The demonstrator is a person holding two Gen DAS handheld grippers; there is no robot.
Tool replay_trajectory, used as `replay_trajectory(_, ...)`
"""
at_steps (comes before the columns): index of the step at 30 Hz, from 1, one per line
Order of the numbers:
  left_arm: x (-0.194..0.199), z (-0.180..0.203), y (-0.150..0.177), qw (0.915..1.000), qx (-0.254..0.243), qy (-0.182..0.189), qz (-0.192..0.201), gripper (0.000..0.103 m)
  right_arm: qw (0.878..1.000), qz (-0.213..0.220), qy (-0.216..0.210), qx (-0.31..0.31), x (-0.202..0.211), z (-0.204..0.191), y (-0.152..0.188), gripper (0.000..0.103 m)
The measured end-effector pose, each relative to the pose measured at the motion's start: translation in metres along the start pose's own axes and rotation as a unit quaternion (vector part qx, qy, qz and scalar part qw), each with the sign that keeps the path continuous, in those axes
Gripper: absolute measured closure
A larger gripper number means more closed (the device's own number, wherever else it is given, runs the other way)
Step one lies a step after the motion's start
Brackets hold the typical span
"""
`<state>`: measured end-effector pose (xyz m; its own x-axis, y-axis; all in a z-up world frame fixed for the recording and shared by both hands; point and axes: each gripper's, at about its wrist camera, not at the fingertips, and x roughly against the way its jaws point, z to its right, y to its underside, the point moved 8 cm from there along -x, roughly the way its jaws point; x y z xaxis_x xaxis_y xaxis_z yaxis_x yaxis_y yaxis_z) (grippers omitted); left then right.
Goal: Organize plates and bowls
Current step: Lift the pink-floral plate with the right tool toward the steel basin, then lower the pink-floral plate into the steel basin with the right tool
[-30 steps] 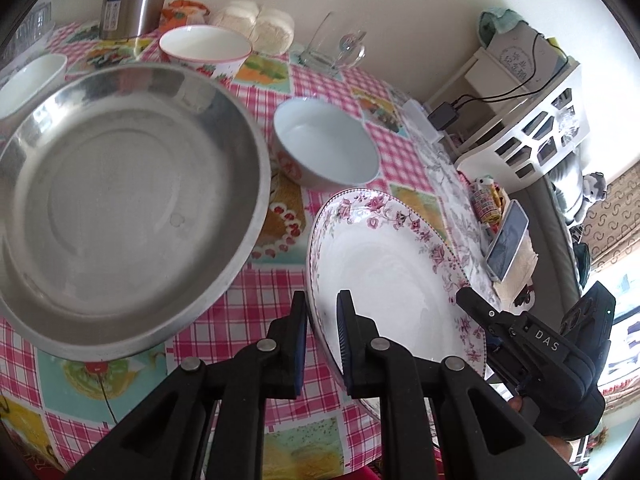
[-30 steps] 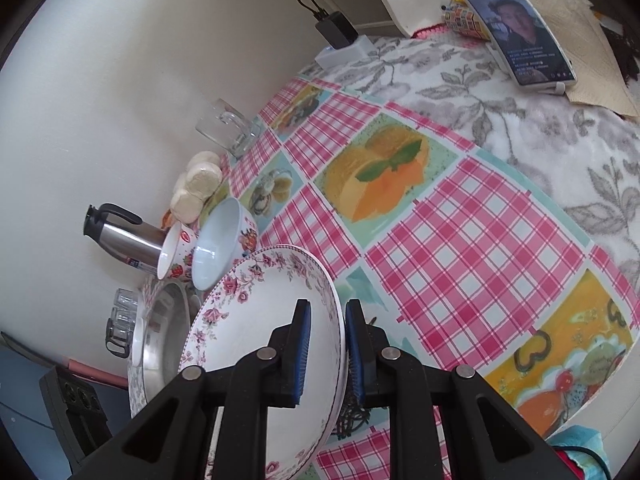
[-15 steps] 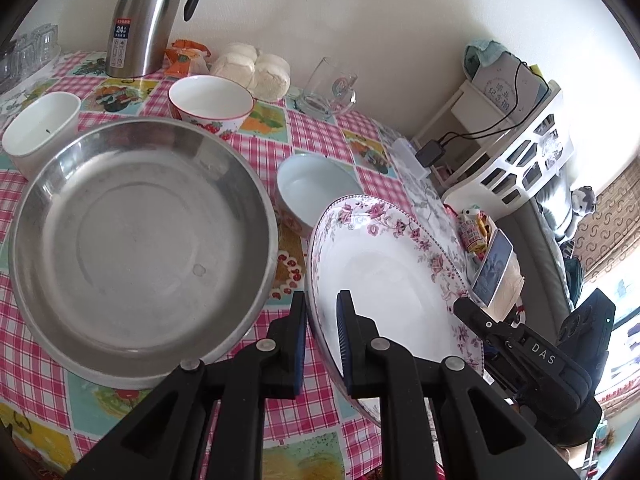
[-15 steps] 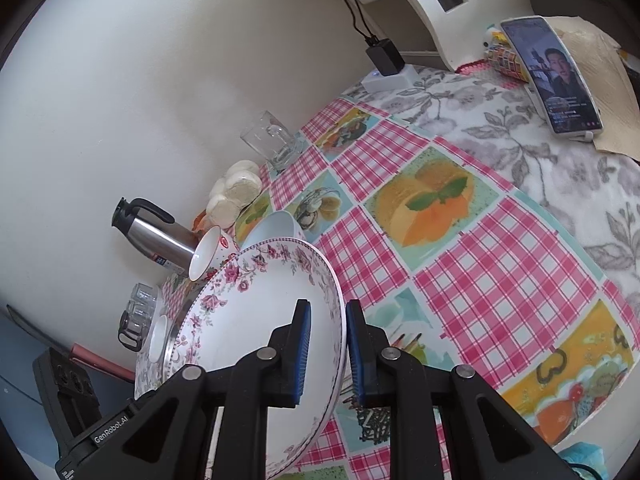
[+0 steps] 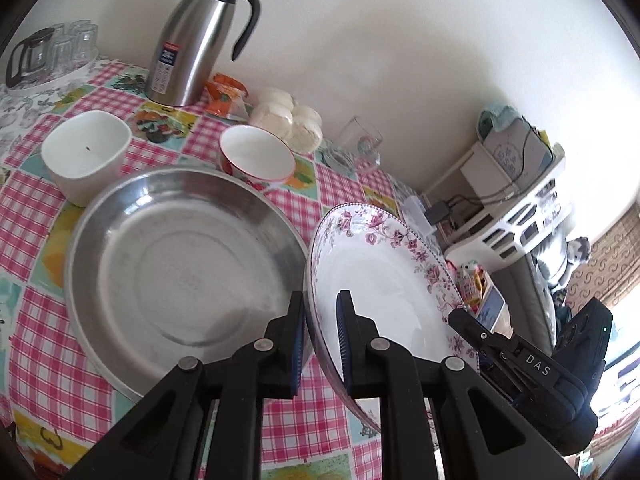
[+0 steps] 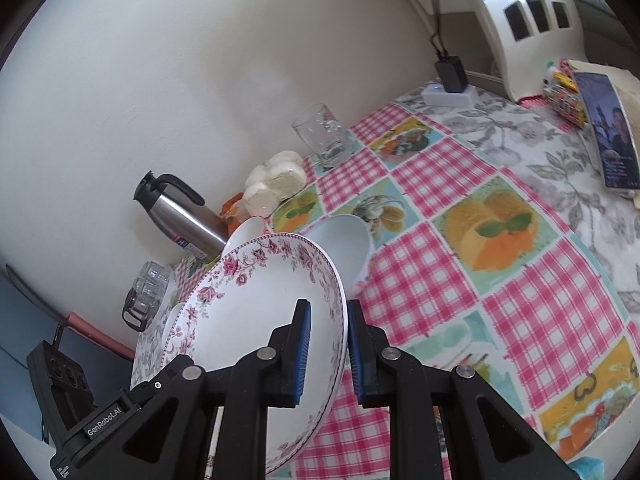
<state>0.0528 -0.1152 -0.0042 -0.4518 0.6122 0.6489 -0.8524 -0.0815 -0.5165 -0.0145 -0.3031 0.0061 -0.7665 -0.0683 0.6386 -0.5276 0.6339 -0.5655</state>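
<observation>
Both tongs clamp opposite edges of the same floral-rimmed plate (image 5: 380, 276), which hangs tilted in the air above the surface (image 5: 36, 208). The left tongs (image 5: 320, 340) pinch its near rim with narrow jaws, one pad inside the dish and one under it; the right tongs (image 6: 328, 344) do the same on the far side, and their black body shows just beyond the plate in the left view.

Immediately left of the left tongs lies the large steel basin (image 5: 180, 264), flat on the checked cloth and holding nothing. Ahead of it stand a square white bowl (image 5: 86, 156) and a red-patterned bowl (image 5: 256, 158), separate and unstacked. A third, pale blue bowl (image 6: 340, 248) sits just beyond the plate as the right tongs see it.

Judging from this, the sorting is at an early stage: only the plate is in hand, no dish is nested in another, and all three bowls remain to be gathered. The basin looks the likely place for the plate, though that is only a guess. The thermos (image 5: 196, 36) and glass mug (image 6: 322, 136) near the wall seem outside the job.
</observation>
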Motion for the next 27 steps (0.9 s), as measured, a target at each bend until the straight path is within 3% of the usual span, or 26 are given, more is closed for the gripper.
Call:
replay_trajectory(13, 0.027, -0.070, -0.030, 0.9956, 0.083, -0.016, 0.039, 0.089, 0.998, -0.023, -0.034, 0.044, -0.041, -0.081, 0.004, 0.084)
replay_trajectory(27, 0.035, -0.124, -0.040, 0.9905, 0.116, -0.052, 0.052, 0.089, 0.993, -0.064, -0.055, 0.081, -0.088, -0.130, 0.019, 0.084)
